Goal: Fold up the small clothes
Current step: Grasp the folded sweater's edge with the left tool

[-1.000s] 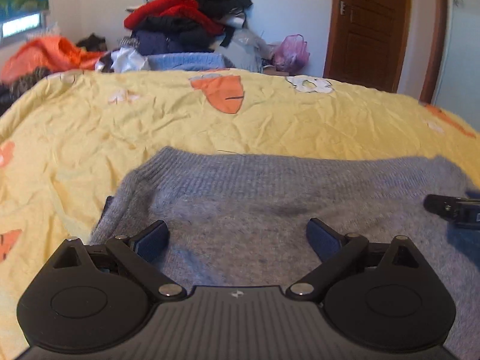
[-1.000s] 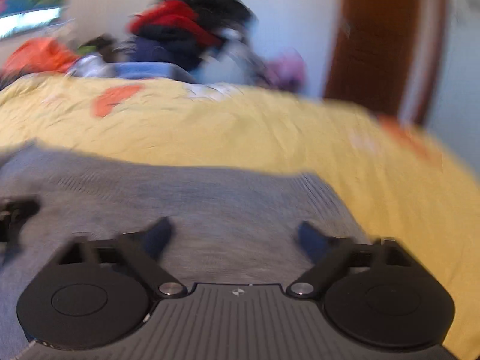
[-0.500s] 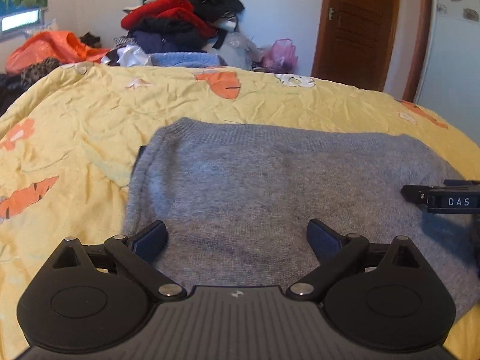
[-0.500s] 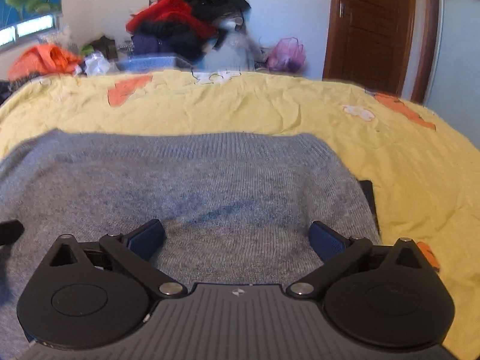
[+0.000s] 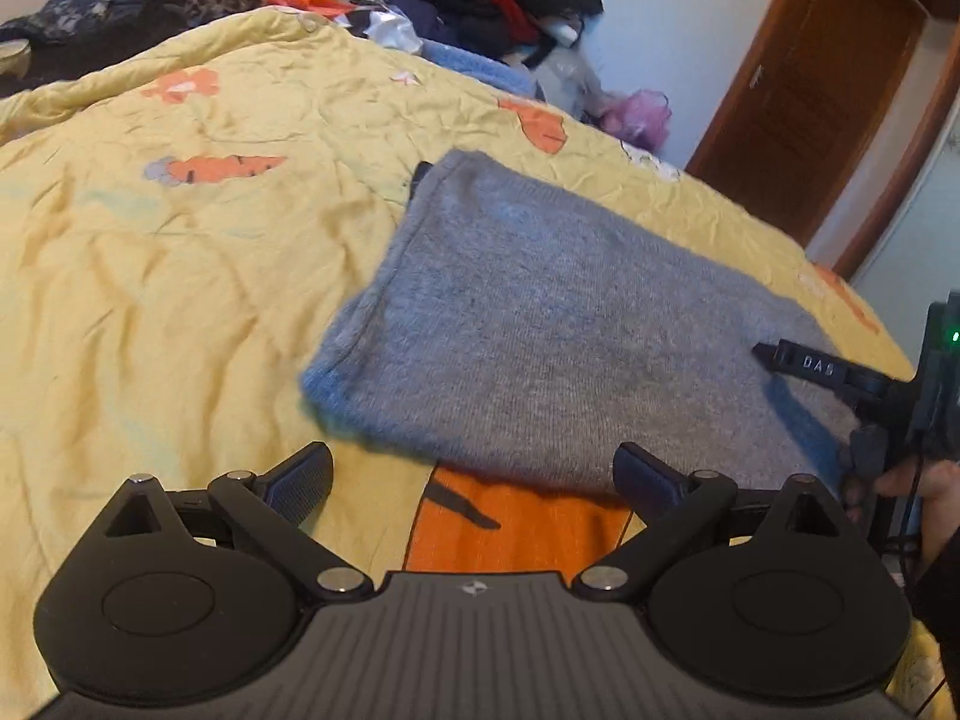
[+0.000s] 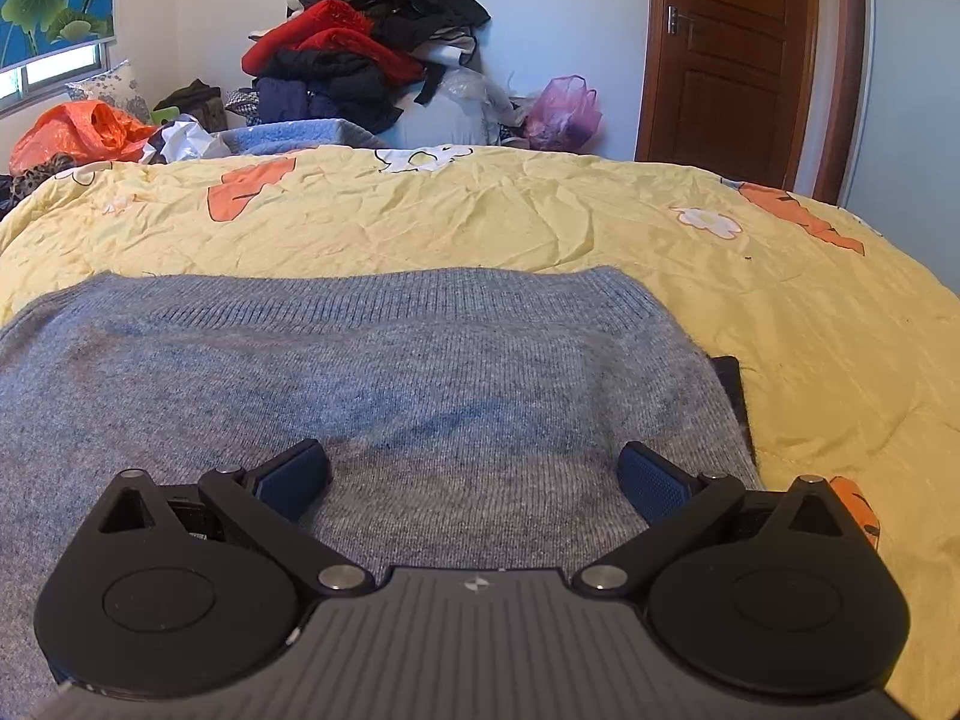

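Grey knitted sweater (image 5: 576, 324) folded flat on yellow carrot-print bedspread (image 5: 180, 252); left claw (image 5: 474, 474) spread wide just off its near edge, right claw (image 6: 474, 468) spread wide above it, both empty.

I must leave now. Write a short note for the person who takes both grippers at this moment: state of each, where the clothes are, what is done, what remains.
Left gripper: open, empty, over the sheet just off the sweater's near edge.
Right gripper: open, empty, over the sweater near its right side.
Sweater: grey knit, lying flat as a folded rectangle on the yellow sheet; something dark peeks out at its side edges.
Done: seems to be folded at least once.
Left: likely one more fold, then set it aside. The clothes pile sits beyond the bed; I cannot tell whether it belongs to the job.
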{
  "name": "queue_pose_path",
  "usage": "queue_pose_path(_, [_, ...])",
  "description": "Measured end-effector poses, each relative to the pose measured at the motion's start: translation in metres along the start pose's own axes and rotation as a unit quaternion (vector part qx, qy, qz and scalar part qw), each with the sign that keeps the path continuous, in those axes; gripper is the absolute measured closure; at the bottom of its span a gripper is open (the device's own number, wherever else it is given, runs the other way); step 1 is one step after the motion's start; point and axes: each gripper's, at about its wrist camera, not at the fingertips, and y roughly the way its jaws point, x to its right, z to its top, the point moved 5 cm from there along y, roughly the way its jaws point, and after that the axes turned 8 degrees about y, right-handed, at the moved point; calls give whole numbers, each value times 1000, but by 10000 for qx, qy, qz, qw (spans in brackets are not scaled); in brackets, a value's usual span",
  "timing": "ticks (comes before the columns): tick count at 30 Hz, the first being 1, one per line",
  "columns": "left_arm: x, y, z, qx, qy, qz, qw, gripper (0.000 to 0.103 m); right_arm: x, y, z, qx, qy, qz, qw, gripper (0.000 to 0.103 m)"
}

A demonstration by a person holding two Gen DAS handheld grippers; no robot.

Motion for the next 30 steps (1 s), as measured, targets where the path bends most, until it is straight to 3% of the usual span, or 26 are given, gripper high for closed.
queue_pose_path(4, [-6,0,4,175,-385,-108,9990,0,0,0,0,6,12,11,10000,0])
queue_pose_path(7, [-16,5,11,420,-971,-233,9941,0,1,0,0,15,29,27,10000,0])
queue_pose_path(10, [-28,8,15,641,-1750,-444,9815,0,1,-1,0,25,47,43,10000,0])
queue_pose_path(14, [-42,11,17,743,-2695,-756,9571,1,1,-1,-1,30,59,54,10000,0])
queue_pose_path(17, [-43,14,18,754,-2854,-725,9527,4,1,-2,-1,33,71,66,9999,0])
queue_pose_path(18, [-44,14,18,775,-2883,-704,9518,8,2,-2,-1,34,76,73,9999,0])
queue_pose_path(20, [-45,19,16,682,-2917,-665,9518,61,2,-2,-1,38,85,84,9999,0])
queue_pose_path(21, [-47,24,12,515,-2963,-622,9517,69,2,-2,-1,40,92,92,9999,0])
queue_pose_path(28, [-51,28,10,760,-3030,-597,9481,70,3,-3,-1,49,126,130,9998,0])
queue_pose_path(29, [-50,27,11,800,-2949,-495,9509,73,3,-3,-1,49,126,131,9998,0])
queue_pose_path(30, [-47,27,13,810,-2748,-199,9579,83,3,-3,-1,50,129,132,9998,0])
